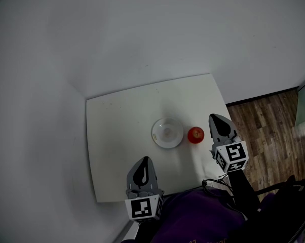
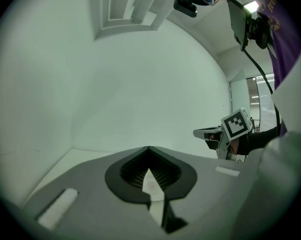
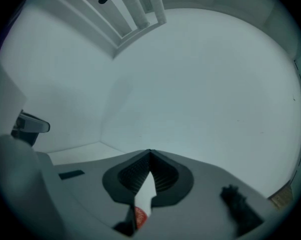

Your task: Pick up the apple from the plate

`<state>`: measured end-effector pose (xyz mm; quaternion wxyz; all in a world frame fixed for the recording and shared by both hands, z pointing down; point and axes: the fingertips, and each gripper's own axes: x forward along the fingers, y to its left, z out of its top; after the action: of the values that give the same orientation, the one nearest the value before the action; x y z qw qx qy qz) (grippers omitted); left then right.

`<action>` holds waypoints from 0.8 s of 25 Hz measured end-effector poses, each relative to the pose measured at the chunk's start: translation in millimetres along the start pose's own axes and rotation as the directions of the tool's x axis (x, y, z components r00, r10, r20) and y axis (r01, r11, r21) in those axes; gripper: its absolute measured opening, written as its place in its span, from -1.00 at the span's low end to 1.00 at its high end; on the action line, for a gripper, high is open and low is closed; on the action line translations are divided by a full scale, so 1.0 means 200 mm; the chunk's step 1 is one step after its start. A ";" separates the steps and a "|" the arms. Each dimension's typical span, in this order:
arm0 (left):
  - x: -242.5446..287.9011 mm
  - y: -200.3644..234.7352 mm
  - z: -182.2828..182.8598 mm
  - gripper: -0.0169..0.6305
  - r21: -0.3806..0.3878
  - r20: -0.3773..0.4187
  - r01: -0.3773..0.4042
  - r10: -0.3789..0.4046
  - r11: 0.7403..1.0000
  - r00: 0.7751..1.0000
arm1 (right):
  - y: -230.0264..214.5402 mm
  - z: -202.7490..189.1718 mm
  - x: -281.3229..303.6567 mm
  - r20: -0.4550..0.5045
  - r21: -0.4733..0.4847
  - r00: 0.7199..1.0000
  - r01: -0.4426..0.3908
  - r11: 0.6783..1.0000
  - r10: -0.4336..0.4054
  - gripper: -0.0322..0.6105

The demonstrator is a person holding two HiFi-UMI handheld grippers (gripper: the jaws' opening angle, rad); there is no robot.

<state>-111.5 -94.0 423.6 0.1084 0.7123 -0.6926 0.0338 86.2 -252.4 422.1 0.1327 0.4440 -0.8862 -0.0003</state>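
Purple clothing (image 1: 203, 219) of the person fills the near edge, and beyond it the white table (image 1: 117, 135) spreads toward the far wall. Both tools hover over its near side: the left gripper (image 1: 145, 162) and the right gripper (image 1: 217, 118) each have their jaws pressed together on nothing. Mid-table sits the plate (image 1: 154, 134), bare, with the apple (image 1: 195, 134) on the tabletop just right of it, near the right gripper's tip. To take the fruit well, that tool would need to spread wide, drop low and straddle its widest part before squeezing. Both grippers point slightly downward, toward the far side.
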 end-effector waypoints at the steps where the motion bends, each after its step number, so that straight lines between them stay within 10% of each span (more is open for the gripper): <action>1: 0.00 0.00 0.00 -0.93 -0.002 0.003 0.005 -0.005 1.000 1.000 | 0.00 0.01 0.00 0.004 -0.004 1.000 0.003 1.000 -0.003 -0.87; 20: 0.01 0.01 0.00 -0.93 0.000 0.004 0.005 -0.005 1.000 1.000 | 0.00 0.04 0.02 0.014 -0.027 1.000 -0.002 1.000 0.003 -0.87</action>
<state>-114.2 -95.5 423.5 0.1072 0.7142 -0.6909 0.0320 81.7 -255.3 415.1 0.1326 0.4410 -0.8875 -0.0151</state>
